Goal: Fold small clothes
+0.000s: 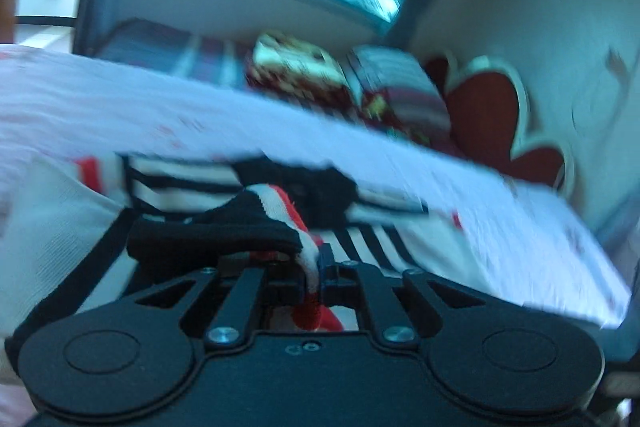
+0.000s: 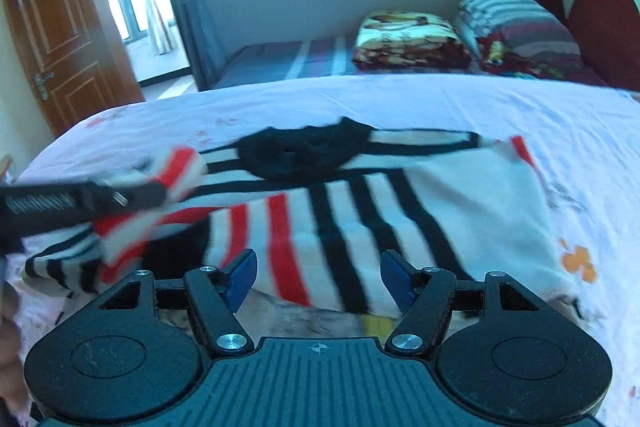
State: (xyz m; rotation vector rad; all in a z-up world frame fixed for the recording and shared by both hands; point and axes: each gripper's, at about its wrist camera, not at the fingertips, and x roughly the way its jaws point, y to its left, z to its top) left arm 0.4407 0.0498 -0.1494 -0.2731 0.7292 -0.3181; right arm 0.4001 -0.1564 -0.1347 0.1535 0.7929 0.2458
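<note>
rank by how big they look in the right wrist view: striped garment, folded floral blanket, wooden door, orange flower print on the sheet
1. striped garment, nearest the camera, so its lead is partly nearness
2. wooden door
3. folded floral blanket; far off, so its true size against the door is unsure
4. orange flower print

A small garment lies spread on the bed, mid-frame in the right wrist view. Behind it, at upper right, a folded blanket sits left of a pillow.
</note>
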